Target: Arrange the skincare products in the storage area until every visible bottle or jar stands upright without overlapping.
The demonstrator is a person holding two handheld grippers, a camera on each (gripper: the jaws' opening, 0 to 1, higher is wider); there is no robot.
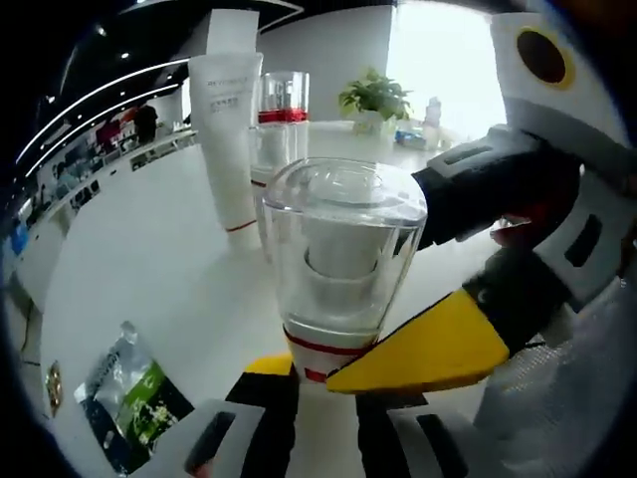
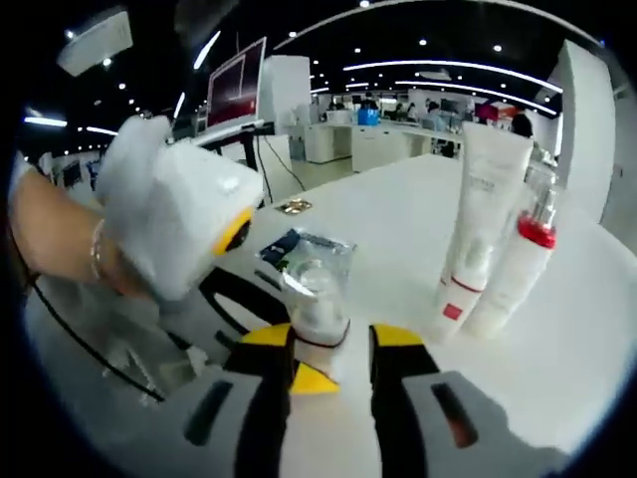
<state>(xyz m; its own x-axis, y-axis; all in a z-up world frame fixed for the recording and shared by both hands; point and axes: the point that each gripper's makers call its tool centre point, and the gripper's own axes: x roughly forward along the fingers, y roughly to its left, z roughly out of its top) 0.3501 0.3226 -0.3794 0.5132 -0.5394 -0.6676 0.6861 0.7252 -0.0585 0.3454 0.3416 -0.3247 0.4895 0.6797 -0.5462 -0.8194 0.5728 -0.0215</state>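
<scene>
A small bottle with a clear domed cap (image 1: 338, 249) and a red band at its base stands upright on the white table (image 1: 149, 259). My left gripper (image 1: 323, 383) is closed on its base. The right gripper's yellow fingertip (image 1: 428, 349) reaches in from the right, touches the same base and hides my left gripper's right jaw. In the right gripper view the bottle (image 2: 318, 299) sits between the jaws of my right gripper (image 2: 331, 344), with a gap on the right side. Behind it, a white tube (image 1: 231, 129) and a red-banded bottle (image 1: 284, 100) stand upright.
A foil sachet (image 1: 129, 393) lies flat on the table to the left of my left gripper. The white tube (image 2: 483, 219) and a pump bottle with a red collar (image 2: 518, 269) stand side by side. A potted plant (image 1: 373, 100) is at the far edge. A hand (image 2: 60, 239) holds the left gripper.
</scene>
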